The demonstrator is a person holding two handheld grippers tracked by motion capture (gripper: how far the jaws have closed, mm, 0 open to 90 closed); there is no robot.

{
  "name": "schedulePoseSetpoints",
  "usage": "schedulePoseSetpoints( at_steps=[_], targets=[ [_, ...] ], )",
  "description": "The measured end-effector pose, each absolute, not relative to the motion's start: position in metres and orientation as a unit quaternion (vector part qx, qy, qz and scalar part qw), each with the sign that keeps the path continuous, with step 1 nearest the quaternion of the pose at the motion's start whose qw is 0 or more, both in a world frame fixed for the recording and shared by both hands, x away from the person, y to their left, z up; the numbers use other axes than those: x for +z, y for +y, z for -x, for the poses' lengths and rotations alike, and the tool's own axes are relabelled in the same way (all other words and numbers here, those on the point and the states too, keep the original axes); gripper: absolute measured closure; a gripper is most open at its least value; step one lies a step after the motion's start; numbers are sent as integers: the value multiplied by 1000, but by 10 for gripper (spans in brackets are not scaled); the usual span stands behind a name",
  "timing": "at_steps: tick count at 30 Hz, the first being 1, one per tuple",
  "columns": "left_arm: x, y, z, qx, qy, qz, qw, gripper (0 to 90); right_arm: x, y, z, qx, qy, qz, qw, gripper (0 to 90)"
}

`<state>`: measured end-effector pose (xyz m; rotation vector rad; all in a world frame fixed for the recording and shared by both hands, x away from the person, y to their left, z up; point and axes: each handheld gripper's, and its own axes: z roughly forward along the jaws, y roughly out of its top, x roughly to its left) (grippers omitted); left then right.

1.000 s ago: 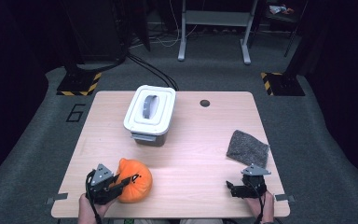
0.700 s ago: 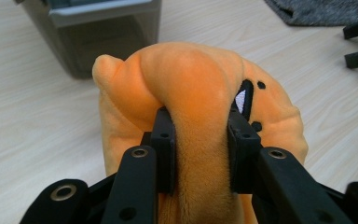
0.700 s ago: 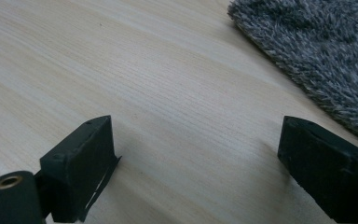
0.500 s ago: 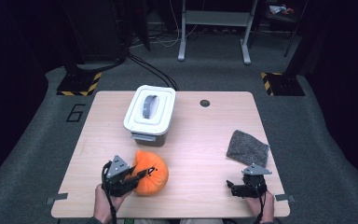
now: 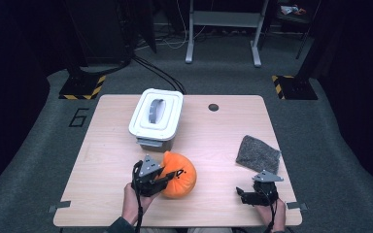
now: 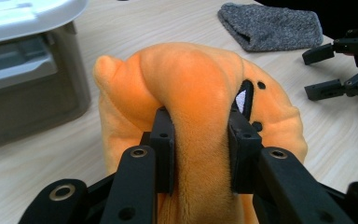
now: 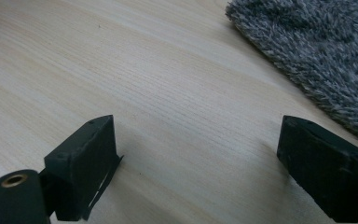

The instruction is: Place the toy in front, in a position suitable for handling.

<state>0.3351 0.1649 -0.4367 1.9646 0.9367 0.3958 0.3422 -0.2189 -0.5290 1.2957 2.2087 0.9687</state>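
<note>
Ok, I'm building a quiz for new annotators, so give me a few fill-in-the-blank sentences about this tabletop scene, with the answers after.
1. The left gripper is shut on a plush toy whose colour is ____.
2. The lid of the white container is ____, with its grey handle on top.
3. The right gripper has its jaws ____, with bare table between them.
4. The cloth lying beyond the right gripper is ____ in colour.

Missing words: orange; on; open; grey

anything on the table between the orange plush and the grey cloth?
Nothing. In the high view the wood between the orange plush and the grey cloth is bare; the right gripper sits nearer the table's front edge, below that stretch.
</note>
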Motion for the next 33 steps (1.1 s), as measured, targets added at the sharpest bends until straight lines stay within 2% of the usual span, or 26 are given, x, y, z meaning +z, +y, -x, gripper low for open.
schedulePoseSetpoints(
  at_steps=[9, 33],
  targets=[
    [-435, 133, -355, 160, 378, -793, 451, 687, -529, -219, -342, 347, 789, -464, 202, 115],
    [-444, 65, -413, 172, 447, -761, 437, 665, -529, -219, -342, 348, 790, -462, 204, 124]
  ],
)
